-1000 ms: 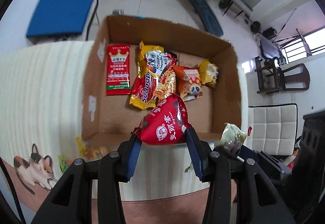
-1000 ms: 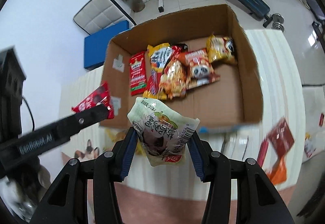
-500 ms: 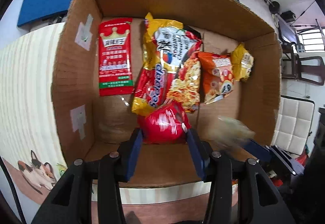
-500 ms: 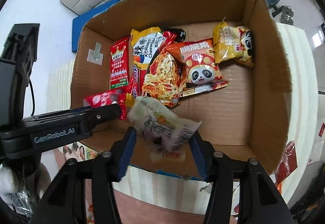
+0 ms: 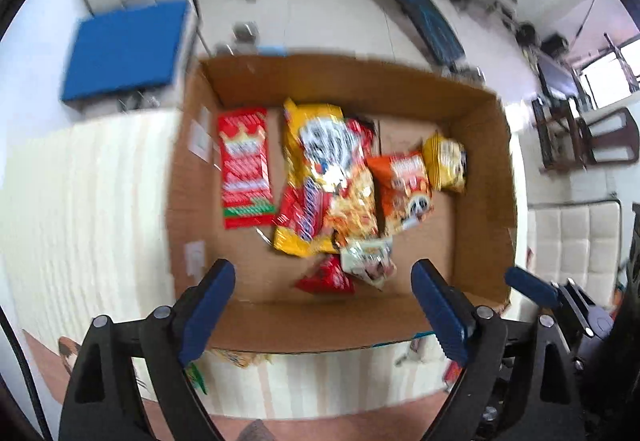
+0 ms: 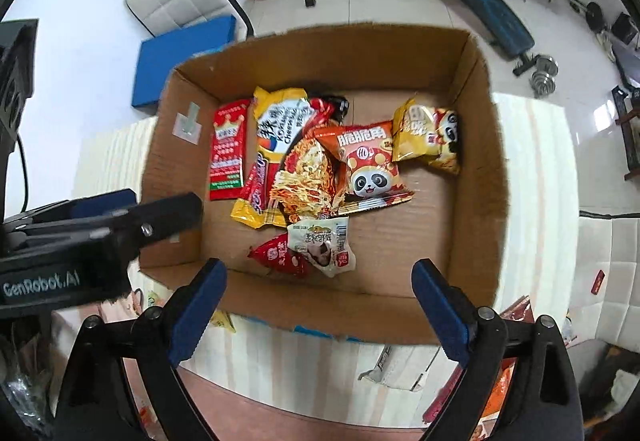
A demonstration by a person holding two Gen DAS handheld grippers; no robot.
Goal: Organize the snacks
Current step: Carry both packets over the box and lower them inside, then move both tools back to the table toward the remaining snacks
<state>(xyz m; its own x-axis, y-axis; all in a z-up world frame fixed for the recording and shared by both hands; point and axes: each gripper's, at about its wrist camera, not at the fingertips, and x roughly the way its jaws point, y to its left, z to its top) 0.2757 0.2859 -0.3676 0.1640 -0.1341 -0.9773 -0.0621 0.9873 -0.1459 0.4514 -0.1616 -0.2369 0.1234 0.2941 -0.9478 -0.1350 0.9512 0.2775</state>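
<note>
Snacks fill the middle of the cardboard box (image 6: pixel 476 161) in the right wrist view, and two more lie at its lower centre: a red packet (image 6: pixel 276 255) and a pale packet (image 6: pixel 324 245) that overlaps its right edge. We see the left gripper (image 5: pixel 322 311) and the right gripper (image 6: pixel 318 311) both spread wide with nothing between the pads; their jaws have just been opening, and both packets rest on the box floor. More packets (image 6: pixel 400 365) wait on the counter (image 6: pixel 280 353) at the lower edge of the frame, partly hidden. We judge these bags light, soft and crinkly, with slick film that slides easily. Puffed ones hold brittle contents, so we would pinch a flat sealed edge, not the belly.
</note>
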